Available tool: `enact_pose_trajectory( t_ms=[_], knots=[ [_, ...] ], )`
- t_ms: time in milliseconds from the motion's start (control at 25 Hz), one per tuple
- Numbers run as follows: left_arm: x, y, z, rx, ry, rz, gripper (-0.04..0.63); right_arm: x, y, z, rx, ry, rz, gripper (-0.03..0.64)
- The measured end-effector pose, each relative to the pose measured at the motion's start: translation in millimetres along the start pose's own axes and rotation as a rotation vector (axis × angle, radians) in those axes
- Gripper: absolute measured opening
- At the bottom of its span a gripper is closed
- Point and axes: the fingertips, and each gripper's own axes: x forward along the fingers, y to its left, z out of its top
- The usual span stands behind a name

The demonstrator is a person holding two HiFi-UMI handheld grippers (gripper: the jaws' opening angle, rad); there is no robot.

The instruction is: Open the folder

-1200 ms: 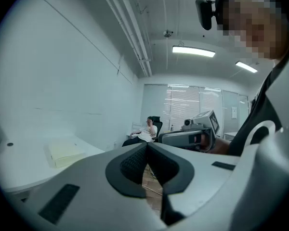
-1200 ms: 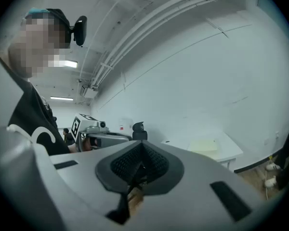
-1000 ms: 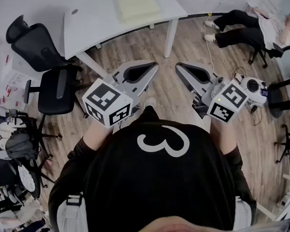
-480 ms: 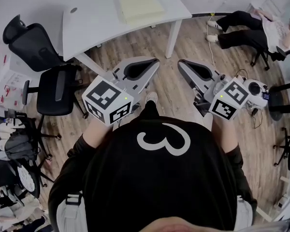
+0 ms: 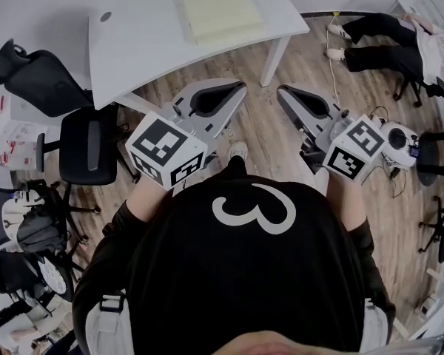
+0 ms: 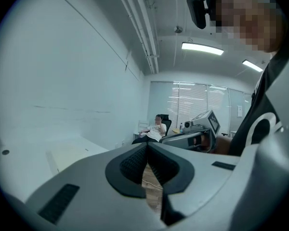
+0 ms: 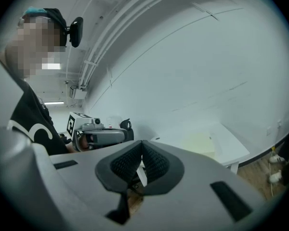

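Note:
A pale yellow folder [image 5: 218, 9] lies closed and flat on the white table [image 5: 140, 43] ahead of me. Both grippers hang over the wooden floor, short of the table's near edge and apart from the folder. My left gripper [image 5: 241, 86] is shut with nothing between its fingers, and so is my right gripper [image 5: 280, 90] beside it. In the left gripper view the folder [image 6: 70, 155] shows to the left of the shut left gripper [image 6: 147, 146]. In the right gripper view the folder [image 7: 200, 142] lies to the right of the shut right gripper [image 7: 142, 143].
A white table leg [image 5: 274, 60] stands just beyond the gripper tips. Black office chairs [image 5: 85, 143] crowd the left side. A seated person [image 5: 399, 46] is at the far right, with a cable [image 5: 333, 69] on the floor and equipment [image 5: 399, 135] nearby.
Both grippers have moved forward towards the table, side by side and still shut. The table and folder now sit nearer and larger in the head view.

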Motion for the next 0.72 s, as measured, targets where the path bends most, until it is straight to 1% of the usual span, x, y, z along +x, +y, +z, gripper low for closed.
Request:
enact_pose_trajectory(
  t_ms=[240, 400, 560, 720],
  knots=[
    [41, 66, 1, 0.006, 0.048, -0.019, 0.017, 47, -58, 12, 0.039, 0.006, -0.031, 0.025],
    [65, 106, 2, 0.000, 0.060, -0.013, 0.017, 66, -89, 19, 0.055, 0.013, -0.060, 0.025],
    [91, 144, -10, -0.018, 0.089, -0.006, 0.018, 81, -124, 19, 0.082, 0.018, -0.087, 0.025],
    [114, 176, -25, -0.002, 0.137, 0.016, 0.018, 92, -153, 13, 0.112, 0.024, -0.109, 0.025]
  ],
)
